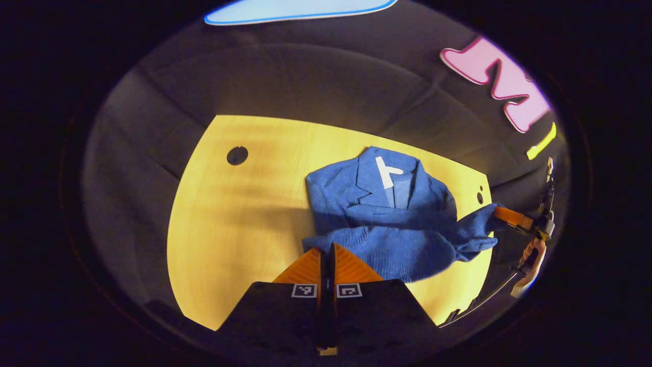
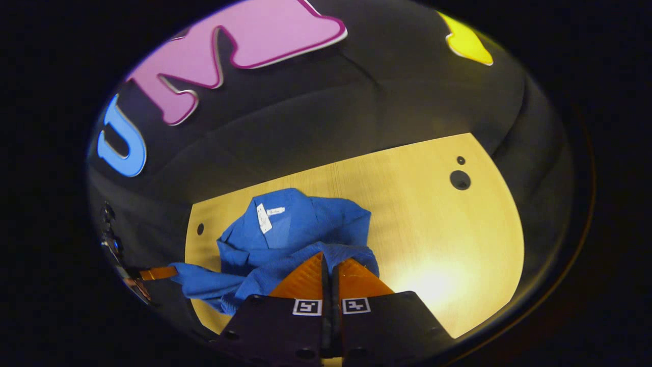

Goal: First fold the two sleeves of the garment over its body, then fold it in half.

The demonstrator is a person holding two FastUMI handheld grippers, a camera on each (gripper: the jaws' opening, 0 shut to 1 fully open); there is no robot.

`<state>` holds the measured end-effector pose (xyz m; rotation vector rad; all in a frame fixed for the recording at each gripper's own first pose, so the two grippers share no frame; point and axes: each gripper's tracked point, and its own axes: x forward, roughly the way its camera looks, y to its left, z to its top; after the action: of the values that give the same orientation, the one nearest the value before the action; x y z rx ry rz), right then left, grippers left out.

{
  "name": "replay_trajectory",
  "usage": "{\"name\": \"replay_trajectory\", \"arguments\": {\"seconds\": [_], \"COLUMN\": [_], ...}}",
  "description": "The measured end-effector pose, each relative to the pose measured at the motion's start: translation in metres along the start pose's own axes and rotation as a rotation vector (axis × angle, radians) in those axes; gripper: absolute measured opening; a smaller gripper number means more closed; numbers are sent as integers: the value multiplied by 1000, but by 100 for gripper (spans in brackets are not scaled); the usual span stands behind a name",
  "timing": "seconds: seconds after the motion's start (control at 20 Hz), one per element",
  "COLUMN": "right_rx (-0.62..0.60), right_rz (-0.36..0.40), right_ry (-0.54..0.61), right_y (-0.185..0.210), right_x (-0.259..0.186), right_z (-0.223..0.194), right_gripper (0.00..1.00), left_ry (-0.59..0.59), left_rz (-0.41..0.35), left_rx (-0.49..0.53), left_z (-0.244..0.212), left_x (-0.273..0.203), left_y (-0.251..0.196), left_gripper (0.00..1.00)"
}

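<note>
Both tongs, left and right, closed apparently pinching the blue knitted garment's hem above the pale wooden table, sleeves folded, halving fold next.

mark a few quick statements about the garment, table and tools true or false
1. The garment is blue. True.
2. It hangs on a rack. False: it lies on the table.
3. The left tool is wide open. False: its fingers are closed at the garment's near edge.
4. A white tag shows at the collar. True.
5. The right tool is at the garment's near edge. True.
6. The garment is folded in half. False: not yet.
</note>
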<state>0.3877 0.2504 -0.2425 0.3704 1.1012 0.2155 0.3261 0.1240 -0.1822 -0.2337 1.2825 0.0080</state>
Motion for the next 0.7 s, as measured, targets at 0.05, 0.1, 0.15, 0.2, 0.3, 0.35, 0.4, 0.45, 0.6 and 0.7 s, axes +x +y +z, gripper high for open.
{"name": "replay_trajectory", "arguments": {"seconds": [0.05, 0.1, 0.15, 0.2, 0.3, 0.35, 0.4, 0.45, 0.6, 0.7], "right_rx": [5, 13, 35, 64, 103, 115, 131, 151, 185, 155], "right_rz": [-5, -6, 1, -1, 3, 17, 40, 65, 93, 106], "right_ry": [7, 7, 13, 30, 49, 34, -3, -50, -213, -263], "right_y": [-3, -7, -7, -9, -15, -16, -15, -15, -22, -22], "right_x": [18, 35, 53, 67, 96, 103, 108, 108, 90, 72], "right_z": [7, 12, 14, 12, 10, 16, 26, 42, 86, 95], "right_gripper": [0, 0, 0, 1, 1, 5, 7, 33, 68, 91], "left_ry": [12, 16, 25, 22, -43, -99, -146, -179, -274, -336], "left_rz": [6, 11, 17, 42, 70, 62, 37, 10, 51, 80], "left_rx": [-39, -51, -38, -20, 22, 22, -1, -22, -44, -86], "left_z": [4, 10, 12, 18, 40, 54, 65, 72, 87, 96], "left_x": [16, 31, 45, 55, 64, 68, 71, 77, 69, 64], "left_y": [0, 1, 1, 4, 3, -1, -7, -15, 0, 9], "left_gripper": [0, 0, 0, 0, 0, 0, 6, 8, 69, 72]}}
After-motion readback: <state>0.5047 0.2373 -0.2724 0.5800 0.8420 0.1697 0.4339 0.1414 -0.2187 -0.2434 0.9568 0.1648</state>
